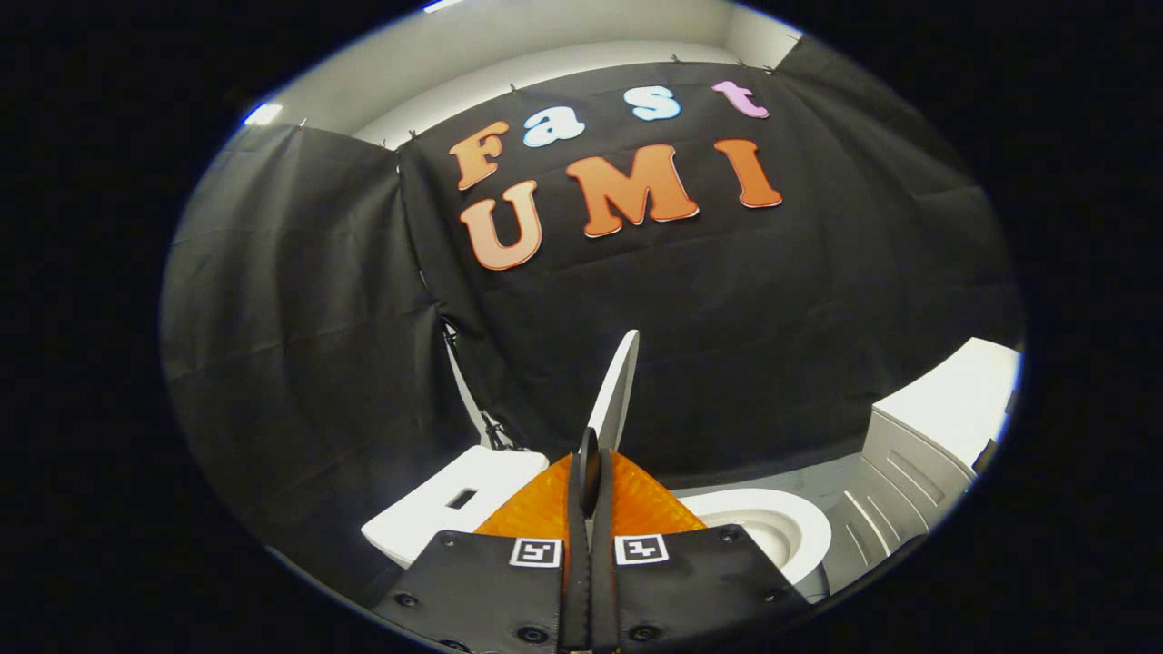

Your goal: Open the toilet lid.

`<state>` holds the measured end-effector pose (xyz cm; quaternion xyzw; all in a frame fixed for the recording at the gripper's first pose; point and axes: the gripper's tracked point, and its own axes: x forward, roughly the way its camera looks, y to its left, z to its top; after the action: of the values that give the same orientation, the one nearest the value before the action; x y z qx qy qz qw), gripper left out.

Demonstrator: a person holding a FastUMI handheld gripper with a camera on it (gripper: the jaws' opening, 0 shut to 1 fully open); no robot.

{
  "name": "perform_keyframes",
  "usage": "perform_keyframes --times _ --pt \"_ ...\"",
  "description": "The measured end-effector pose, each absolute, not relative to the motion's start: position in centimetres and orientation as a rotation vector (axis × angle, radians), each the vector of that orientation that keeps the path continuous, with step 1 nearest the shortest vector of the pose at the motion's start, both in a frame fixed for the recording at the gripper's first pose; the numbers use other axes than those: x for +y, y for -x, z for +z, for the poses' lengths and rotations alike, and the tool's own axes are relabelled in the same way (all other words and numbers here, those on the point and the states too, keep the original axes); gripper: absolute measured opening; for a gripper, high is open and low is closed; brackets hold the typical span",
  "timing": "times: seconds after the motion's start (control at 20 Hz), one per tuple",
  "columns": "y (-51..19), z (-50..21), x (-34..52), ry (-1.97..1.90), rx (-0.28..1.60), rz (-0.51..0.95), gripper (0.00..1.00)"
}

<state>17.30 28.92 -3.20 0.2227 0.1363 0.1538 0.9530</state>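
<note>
Gripper [589, 509] fingers pressed near-closed on the lower edge of the lid [618, 391], which stands almost upright above the bowl [772, 527], cistern [454, 504] alongside. Lid judged rigid, light, slippery plastic; the rim edge suits gripping.

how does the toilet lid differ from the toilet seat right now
The toilet lid stands raised, seen edge-on, rising just beyond the gripper, whose fingers are shut on its edge. The toilet seat lies flat around the open bowl, beside the fingers and untouched. The lid looks thin; the seat shows as a wide ring. Both are white.
</note>
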Motion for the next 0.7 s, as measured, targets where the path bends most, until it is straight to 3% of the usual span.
perform_keyframes --times 0.7 --pt "-16.7 1.0 40.8 -0.364 0.294 0.442 0.08"
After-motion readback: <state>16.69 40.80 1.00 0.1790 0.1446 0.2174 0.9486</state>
